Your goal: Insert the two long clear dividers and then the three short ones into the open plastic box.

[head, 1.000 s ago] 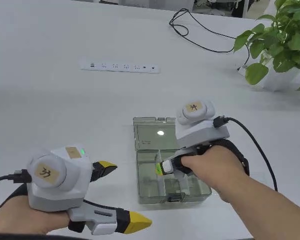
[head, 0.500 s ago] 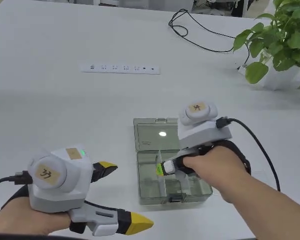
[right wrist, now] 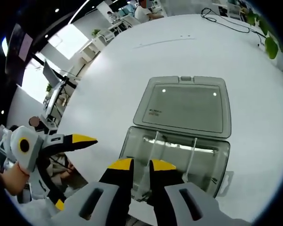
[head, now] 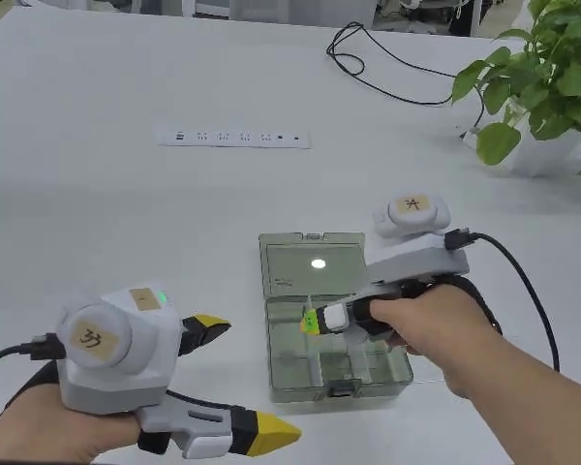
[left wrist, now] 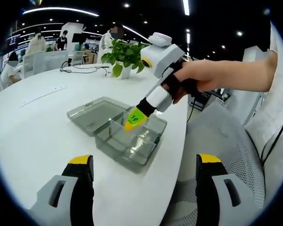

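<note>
Where right jaws pinch, clear divider [right wrist: 151,148] stands boxed.

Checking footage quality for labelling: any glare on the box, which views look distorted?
Head view: undistorted, one light glint on the box lid. Right gripper view: two glints on that lid, fisheye bulge. Left gripper view: fisheye curves the table edge.

light: bright overhead | shadows: soft | glare: spot on box lid [head: 317,263] | edges: fisheye-bent
</note>
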`<state>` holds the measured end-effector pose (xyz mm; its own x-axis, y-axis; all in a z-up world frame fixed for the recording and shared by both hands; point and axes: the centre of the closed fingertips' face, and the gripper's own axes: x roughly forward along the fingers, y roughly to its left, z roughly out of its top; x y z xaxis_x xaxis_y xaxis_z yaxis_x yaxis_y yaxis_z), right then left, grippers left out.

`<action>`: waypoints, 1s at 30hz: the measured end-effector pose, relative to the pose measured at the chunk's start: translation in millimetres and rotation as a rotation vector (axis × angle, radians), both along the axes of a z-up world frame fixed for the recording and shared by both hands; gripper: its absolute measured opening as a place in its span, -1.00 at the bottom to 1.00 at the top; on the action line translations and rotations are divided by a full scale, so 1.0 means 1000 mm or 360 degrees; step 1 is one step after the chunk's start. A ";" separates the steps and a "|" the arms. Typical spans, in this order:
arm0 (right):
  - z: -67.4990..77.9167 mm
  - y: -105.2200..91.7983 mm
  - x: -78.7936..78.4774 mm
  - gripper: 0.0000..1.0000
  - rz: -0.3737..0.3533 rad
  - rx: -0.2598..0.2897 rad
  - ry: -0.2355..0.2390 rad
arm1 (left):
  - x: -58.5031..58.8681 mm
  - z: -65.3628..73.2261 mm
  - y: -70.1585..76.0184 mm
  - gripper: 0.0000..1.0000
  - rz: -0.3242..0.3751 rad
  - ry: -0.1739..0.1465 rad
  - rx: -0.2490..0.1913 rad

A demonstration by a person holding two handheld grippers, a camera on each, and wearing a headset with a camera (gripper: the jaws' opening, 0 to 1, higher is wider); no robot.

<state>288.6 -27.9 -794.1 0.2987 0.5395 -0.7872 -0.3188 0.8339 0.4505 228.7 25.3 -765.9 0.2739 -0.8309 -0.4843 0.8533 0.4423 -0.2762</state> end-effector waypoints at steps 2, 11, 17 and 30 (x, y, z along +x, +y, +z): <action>0.004 0.001 0.001 -0.66 -0.0013 0.0032 -0.0008 | 0.000 0.000 0.001 0.82 0.0004 -0.0001 0.0004; 0.031 0.004 0.003 -0.59 -0.0004 0.0199 -0.0074 | -0.001 0.004 0.003 0.82 0.0038 -0.0009 0.0013; 0.050 0.001 0.006 -0.50 0.0031 0.0288 -0.0136 | 0.000 0.008 0.003 0.82 0.0066 -0.0023 0.0014; 0.071 -0.021 -0.003 -0.34 0.0210 0.0331 -0.0276 | -0.002 0.014 0.005 0.81 0.0115 -0.0041 0.0026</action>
<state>285.8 -49.4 -722.9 0.3360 0.7268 -0.5991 -0.5054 0.6759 0.5364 226.6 29.9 -752.1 0.3451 -0.8005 -0.4900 0.8257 0.5071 -0.2469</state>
